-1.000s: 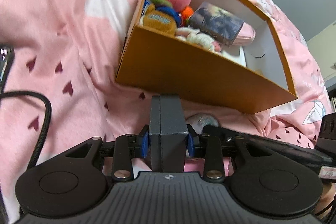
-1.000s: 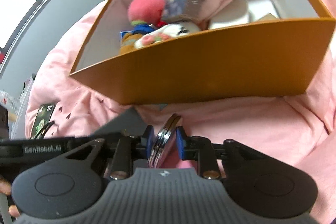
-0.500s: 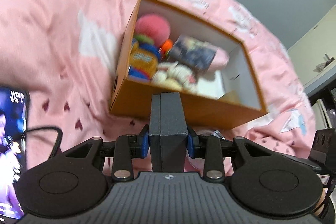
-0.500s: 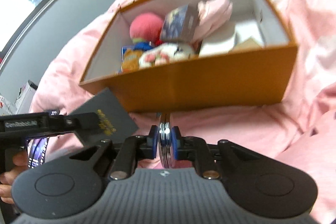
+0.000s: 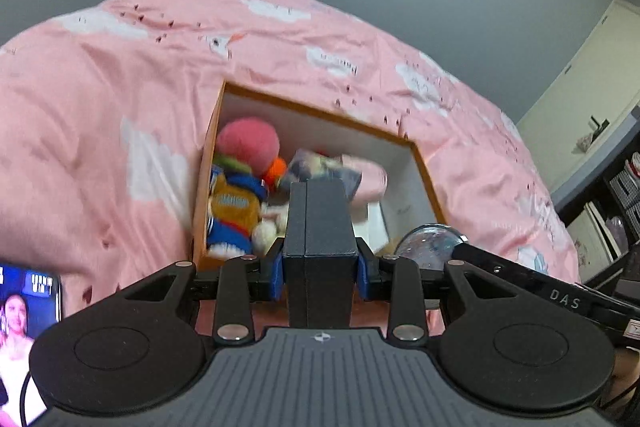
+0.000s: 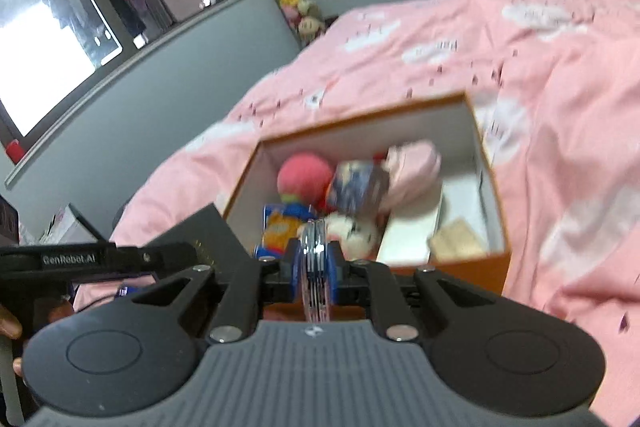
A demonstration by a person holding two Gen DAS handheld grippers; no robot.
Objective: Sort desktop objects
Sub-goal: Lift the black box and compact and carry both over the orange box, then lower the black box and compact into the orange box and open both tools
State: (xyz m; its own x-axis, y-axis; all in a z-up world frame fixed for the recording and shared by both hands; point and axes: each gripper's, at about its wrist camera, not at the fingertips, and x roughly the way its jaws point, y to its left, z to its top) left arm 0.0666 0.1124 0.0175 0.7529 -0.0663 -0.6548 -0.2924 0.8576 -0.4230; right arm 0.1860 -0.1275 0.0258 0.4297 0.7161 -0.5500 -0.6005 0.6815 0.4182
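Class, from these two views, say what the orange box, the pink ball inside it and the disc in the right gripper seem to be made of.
Orange box: likely cardboard, with matte, thin, straight walls and a white lining.
Pink ball: looks plush, with a fuzzy, dull surface.
Disc in the right gripper: probably metal or glass, given its shiny layered rim; blur leaves this open.

The left gripper [image 5: 320, 263], matt black plastic with blue pads, clamps a matt dark box [image 5: 319, 227] of smooth card. The right gripper [image 6: 316, 263] pinches a round compact [image 6: 315, 267] edge-on, its stacked rims shiny like polished metal; in the left view its face [image 5: 430, 241] gleams glossy at 3 o'clock. The orange carton [image 6: 468, 267] looks like smooth matt cardboard, white inside, holding a fuzzy pink plush ball [image 6: 306, 177]. The pink bedspread [image 5: 100, 107] is soft, creased cloth.
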